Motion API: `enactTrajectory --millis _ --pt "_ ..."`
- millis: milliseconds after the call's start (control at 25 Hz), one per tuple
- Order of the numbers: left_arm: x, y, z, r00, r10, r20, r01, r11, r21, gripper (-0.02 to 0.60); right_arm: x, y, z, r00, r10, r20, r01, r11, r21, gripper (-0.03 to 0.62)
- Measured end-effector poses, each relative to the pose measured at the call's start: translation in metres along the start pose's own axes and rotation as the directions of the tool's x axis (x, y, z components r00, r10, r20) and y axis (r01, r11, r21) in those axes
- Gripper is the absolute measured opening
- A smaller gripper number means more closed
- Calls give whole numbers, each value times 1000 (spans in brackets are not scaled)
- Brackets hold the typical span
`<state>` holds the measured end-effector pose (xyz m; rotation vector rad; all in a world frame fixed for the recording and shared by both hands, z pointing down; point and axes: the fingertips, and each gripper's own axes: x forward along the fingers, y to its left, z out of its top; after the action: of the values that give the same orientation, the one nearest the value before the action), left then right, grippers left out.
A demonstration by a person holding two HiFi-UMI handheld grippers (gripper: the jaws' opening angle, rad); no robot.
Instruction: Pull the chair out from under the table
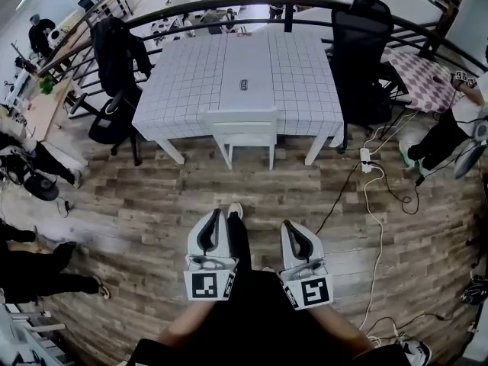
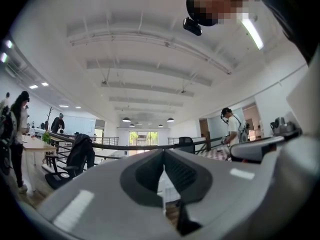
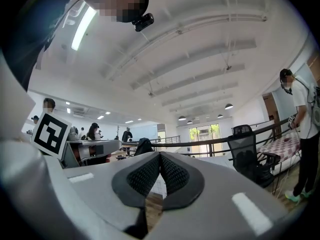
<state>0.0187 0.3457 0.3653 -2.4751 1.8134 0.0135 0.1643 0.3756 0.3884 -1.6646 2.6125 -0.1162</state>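
Chair [image 1: 244, 122] tucked under table [image 1: 175, 90], dark item [image 1: 244, 85] atop

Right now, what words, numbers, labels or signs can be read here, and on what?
No readable words or numbers anywhere.
The black-and-white square markers on the cubes of the left gripper and right gripper: patterns, not letters.
The small dark object on the white gridded tablecloth: print, if any, too small to read.

Bright ceiling-lit interior, sharp, strong fisheye edge distortion.
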Motion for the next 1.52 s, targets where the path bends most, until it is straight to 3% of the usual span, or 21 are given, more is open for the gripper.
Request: enactTrajectory --millis 240,360,520,680,800,1080,1280,1520 --pt "50 21 -33 999 -35 -2 35 999 -17 9 33 -19 -7 998 -54 27 54 998 11 -5" --pt "91 40 -43 999 -51 -2 51 998 -28 9 78 -33 -4 997 -63 37 63 998 5 -5" --pt "133 81 -73 993 -91 -72 88 995 -43 9 160 -37 -19 997 -62 -47 58 996 -74 -5" --pt "175 111 -110 979 -137 -151 122 987 -103 9 236 -35 -14 998 -25 -53 25 1000 8 -5" --pt "225 138 -104 973 -158 -167 133 980 -149 9 298 -44 -4 997 -34 -69 36 999 29 -5" --pt "306 202 -89 974 -186 -132 166 975 -151 9 389 -50 -7 992 -67 -107 71 997 30 -5" --pt "326 248 -112 964 -189 -189 157 972 -172 9 439 -50 -25 983 -87 -163 89 996 10 -5" --pt "342 266 -119 961 -199 -193 161 967 -199 9 469 -43 -38 973 -82 -216 87 996 13 -5"
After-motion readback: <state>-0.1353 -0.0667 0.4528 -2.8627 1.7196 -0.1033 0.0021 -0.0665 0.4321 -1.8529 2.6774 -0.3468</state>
